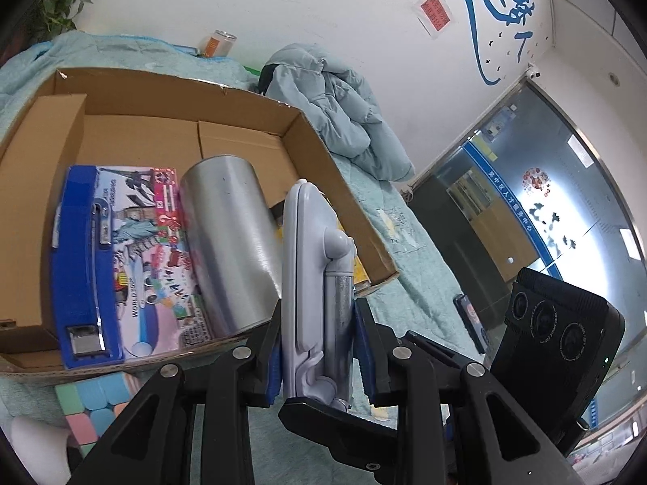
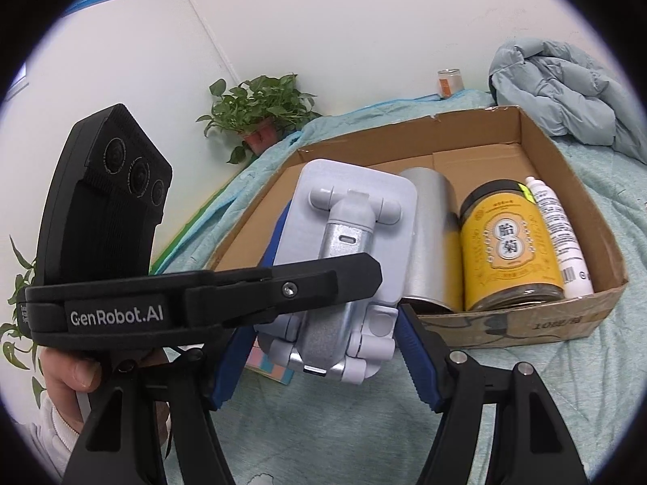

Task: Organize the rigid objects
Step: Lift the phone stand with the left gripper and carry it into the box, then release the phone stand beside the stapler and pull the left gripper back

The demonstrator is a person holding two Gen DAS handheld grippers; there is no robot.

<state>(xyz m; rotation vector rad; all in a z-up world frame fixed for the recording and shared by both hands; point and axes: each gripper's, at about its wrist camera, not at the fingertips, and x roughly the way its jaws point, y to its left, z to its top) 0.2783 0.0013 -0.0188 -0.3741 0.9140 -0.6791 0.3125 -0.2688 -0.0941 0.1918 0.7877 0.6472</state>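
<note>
A pale lilac folding phone stand with a metal arm is held up in front of the cardboard box. My left gripper is shut on it, blue pads pressing its thin sides. In the right wrist view the stand shows its broad back, and my right gripper is shut on its lower end, one pad on each side. A black finger of the left gripper crosses in front of it. The box holds a silver can, a blue stapler, a picture-covered case, a yellow jar and a white bottle.
The box sits on a light teal quilt. A pastel cube lies just in front of the box. A pale blue jacket, an orange can and a potted plant are at the back by the white wall.
</note>
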